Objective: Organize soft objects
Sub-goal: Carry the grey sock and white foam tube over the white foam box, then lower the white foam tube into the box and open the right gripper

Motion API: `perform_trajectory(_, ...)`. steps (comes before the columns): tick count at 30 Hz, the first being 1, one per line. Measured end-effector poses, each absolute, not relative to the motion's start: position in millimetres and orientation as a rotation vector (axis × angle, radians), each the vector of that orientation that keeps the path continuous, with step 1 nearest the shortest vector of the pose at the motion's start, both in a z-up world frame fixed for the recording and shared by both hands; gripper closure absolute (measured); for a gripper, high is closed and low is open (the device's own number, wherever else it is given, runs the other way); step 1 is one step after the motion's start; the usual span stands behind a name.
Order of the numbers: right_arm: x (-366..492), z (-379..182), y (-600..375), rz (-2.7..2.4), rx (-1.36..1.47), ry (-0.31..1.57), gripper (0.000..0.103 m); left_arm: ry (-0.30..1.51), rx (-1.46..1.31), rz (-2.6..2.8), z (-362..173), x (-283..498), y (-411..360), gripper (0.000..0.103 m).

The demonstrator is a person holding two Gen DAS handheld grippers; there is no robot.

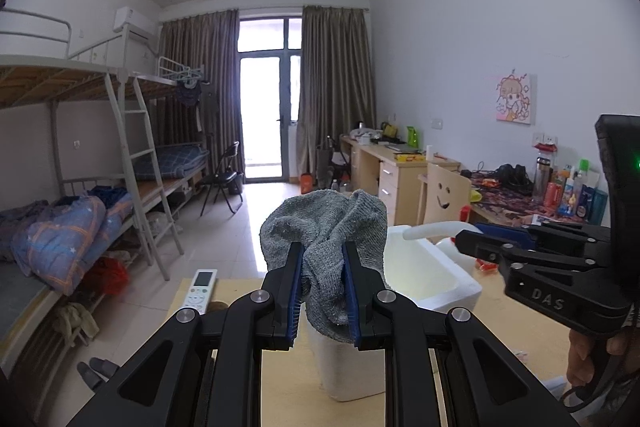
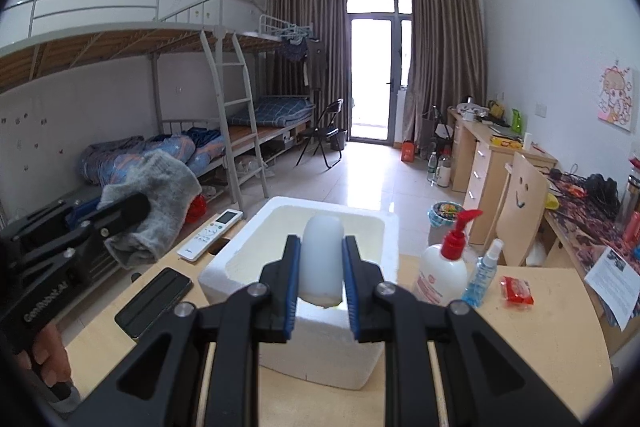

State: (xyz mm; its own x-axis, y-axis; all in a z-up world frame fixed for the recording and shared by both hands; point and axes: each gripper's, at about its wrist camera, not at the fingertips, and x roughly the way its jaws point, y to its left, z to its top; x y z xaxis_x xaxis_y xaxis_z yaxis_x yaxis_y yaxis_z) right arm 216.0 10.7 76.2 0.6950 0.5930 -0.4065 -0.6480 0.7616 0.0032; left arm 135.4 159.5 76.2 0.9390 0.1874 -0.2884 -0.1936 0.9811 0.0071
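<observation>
Your left tongs (image 1: 321,291) are clamped narrow on a grey knitted cloth (image 1: 326,227), bunched between the blue pads and spilling over both sides. It hangs clear of the worktop (image 2: 520,339), just left of the white foam box (image 2: 320,267) and nearly over its rim.

Your right tongs (image 2: 320,281) are pinched on a pale, rounded soft piece (image 2: 322,259), held above the box's open hollow. What it is made of is hard to tell; it looks squashy.

Judgement: both loads are carried high so they clear the box wall, and the box is likely the collecting place. Neither item is in yet.

Right of the box stand a pump bottle (image 2: 442,275), a small spray bottle (image 2: 482,275) and a red packet (image 2: 517,290). Left of it lie a remote (image 2: 210,235) and a dark phone (image 2: 154,301). All hard goods, apart from the box.
</observation>
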Motion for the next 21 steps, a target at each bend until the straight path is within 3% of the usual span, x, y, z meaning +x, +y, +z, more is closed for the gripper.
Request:
perform_trajectory(18,248.6,63.7,34.8,0.719,-0.173,0.462,0.077,0.315,-0.026,0.237,72.9,145.4,162.3,0.083)
perform_trajectory(19,249.5,63.5,36.2,0.709,-0.182,0.464,0.068,0.317,-0.029,0.238,73.0,146.0,162.5,0.083)
perform_trajectory(20,249.6,63.1,38.1,0.699,-0.194,0.466,0.049,0.318,-0.031,0.237,72.6,145.7,163.3,0.083)
perform_trajectory(21,249.1,63.4,37.6,0.691,-0.195,0.463,0.039,0.319,-0.032,0.236,72.8,146.2,163.5,0.083)
